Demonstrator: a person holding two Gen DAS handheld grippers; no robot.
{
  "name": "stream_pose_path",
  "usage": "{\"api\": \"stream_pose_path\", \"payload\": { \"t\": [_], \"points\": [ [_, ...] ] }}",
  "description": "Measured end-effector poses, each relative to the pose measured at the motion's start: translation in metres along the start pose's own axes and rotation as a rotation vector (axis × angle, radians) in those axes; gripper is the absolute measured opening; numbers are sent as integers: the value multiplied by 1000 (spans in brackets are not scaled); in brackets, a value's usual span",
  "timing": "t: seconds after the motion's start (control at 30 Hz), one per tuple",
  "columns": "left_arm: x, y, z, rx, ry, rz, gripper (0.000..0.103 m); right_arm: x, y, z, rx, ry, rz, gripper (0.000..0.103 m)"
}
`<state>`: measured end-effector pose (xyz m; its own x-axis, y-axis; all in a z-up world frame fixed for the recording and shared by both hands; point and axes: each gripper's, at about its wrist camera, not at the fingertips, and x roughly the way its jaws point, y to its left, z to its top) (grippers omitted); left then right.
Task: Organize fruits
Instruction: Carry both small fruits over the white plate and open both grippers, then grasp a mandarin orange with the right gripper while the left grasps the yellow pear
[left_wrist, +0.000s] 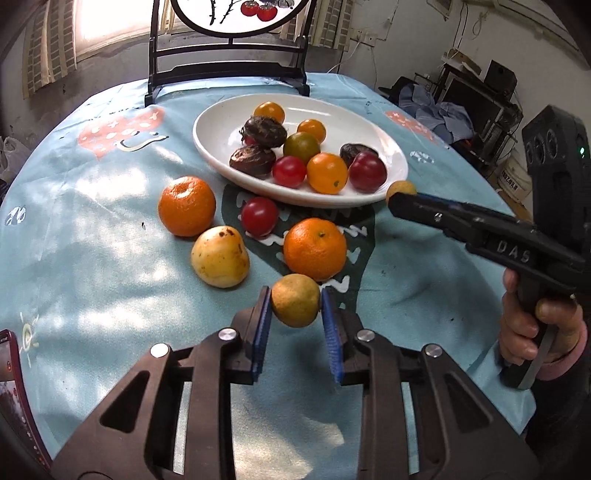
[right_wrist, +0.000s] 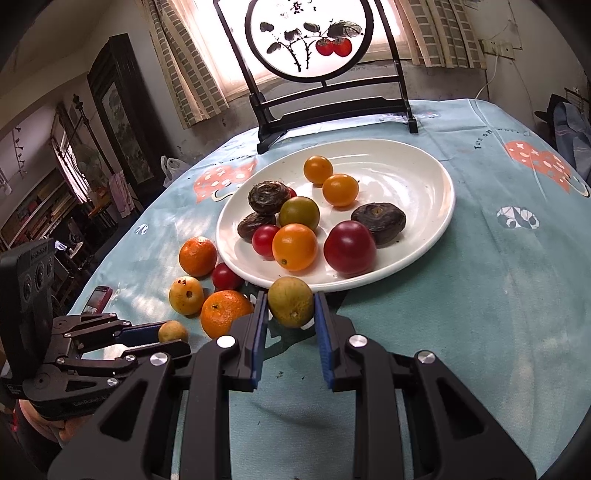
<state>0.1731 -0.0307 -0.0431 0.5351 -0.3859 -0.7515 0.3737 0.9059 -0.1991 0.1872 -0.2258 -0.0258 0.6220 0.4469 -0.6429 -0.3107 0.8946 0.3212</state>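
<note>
Your left gripper (left_wrist: 295, 310) is closed on a small yellow-green fruit (left_wrist: 295, 305), its blue pads (left_wrist: 263, 325) pressing both sides, and the fruit seems to be just clear of the blue tablecloth (left_wrist: 92, 258), though the fisheye makes that hard to judge. Your right gripper (right_wrist: 291, 308) likewise pinches a second yellow-green fruit (right_wrist: 291, 302) between its pads, right at the near rim of the white plate (right_wrist: 424, 177). Just past your left fingers sit two mandarins (left_wrist: 315, 248) (left_wrist: 187, 205), a pale yellow pear-like fruit (left_wrist: 220, 256) and a red cherry tomato (left_wrist: 259, 216), all loose on the cloth beside the plate. On the plate lie orange tomatoes (right_wrist: 294, 246), red ones (right_wrist: 349, 247), a greenish one (right_wrist: 299, 213) and three dark brown water chestnuts (right_wrist: 378, 218). A phone (right_wrist: 96, 300) lies at the table's left edge. Farthest back stands a black-framed round screen (right_wrist: 308, 37) painted with persimmons.
</note>
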Motion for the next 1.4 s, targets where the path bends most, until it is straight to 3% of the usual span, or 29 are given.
{"api": "stream_pose_path", "payload": {
  "t": [0.2,0.3,0.57,0.63,0.67,0.7,0.73,0.83,0.93,1.1,1.23,1.4],
  "points": [
    [-10,-1,53,-39,-129,-28,27,-11,1,12,5,-120,3,25],
    [2,-1,84,-61,-160,-21,28,-10,-6,26,14,-175,-48,25],
    [55,3,124,-106,-106,47,28,31,-31,61,32,-165,-140,25],
    [57,4,124,-116,-102,72,49,36,-34,63,36,-157,-151,27],
    [52,4,123,-114,-116,78,73,35,-35,62,40,-156,-153,29],
    [43,5,122,-110,-144,90,82,31,-34,62,45,-159,-150,35],
    [32,5,120,-103,-174,106,84,25,-33,60,52,-173,-140,58],
    [-1,12,114,-94,-254,144,98,4,-24,53,38,-243,-121,61],
    [-23,29,94,-124,-301,204,101,-7,-8,47,0,-256,-82,61],
    [-24,62,46,-202,-246,329,101,-2,17,31,-23,-184,30,61],
    [-20,77,17,-235,-173,347,101,12,38,15,-78,-71,69,61],
    [-25,74,16,-214,-195,354,101,20,56,4,-173,-4,50,61]
  ]
}}
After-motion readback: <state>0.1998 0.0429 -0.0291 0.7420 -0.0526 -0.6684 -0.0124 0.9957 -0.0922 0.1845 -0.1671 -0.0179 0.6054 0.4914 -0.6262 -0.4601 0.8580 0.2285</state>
